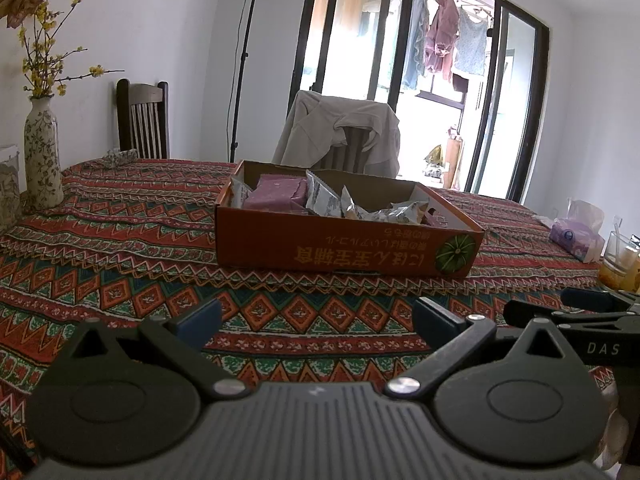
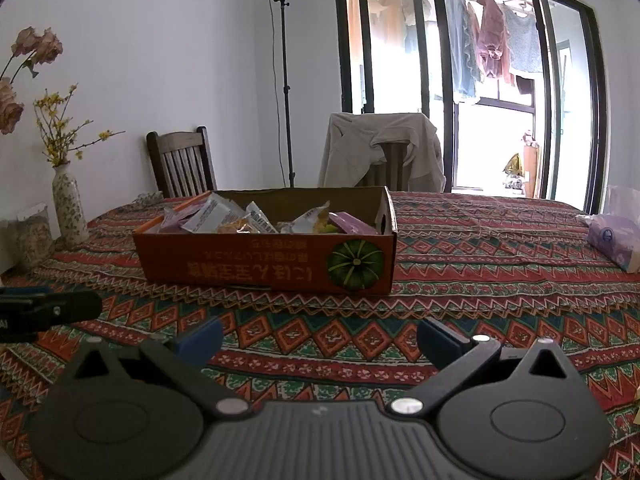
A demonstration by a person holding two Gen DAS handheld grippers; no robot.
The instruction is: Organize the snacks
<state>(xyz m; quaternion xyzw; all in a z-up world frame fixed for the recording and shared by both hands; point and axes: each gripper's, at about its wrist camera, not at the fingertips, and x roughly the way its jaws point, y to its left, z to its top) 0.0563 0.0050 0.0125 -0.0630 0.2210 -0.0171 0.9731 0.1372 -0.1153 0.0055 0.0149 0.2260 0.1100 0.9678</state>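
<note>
Because the snacks (image 2: 256, 218) lie in a loose heap inside the box (image 2: 264, 264), leaning on one another, a grip that comes down on one packet could catch its neighbour too, or crush a soft foil wrapper; and since the box looks light and sits on a cloth (image 2: 480, 280) that already wrinkles, a push against its wall could slide it or bunch the fabric. With the two grippers close side by side, they could also knock together on the way in. The left gripper (image 1: 316, 316) has its jaws spread wide and holds nothing; the right gripper (image 2: 320, 338) is the same, wide apart and empty. Both hang low over the cloth, short of the box, which stands ahead of them, a little right of centre for the left gripper and a little left of centre for the right. The purple pack (image 1: 276, 192) and silver packets (image 1: 324, 200) all lie within the box walls, beyond the near side.
</note>
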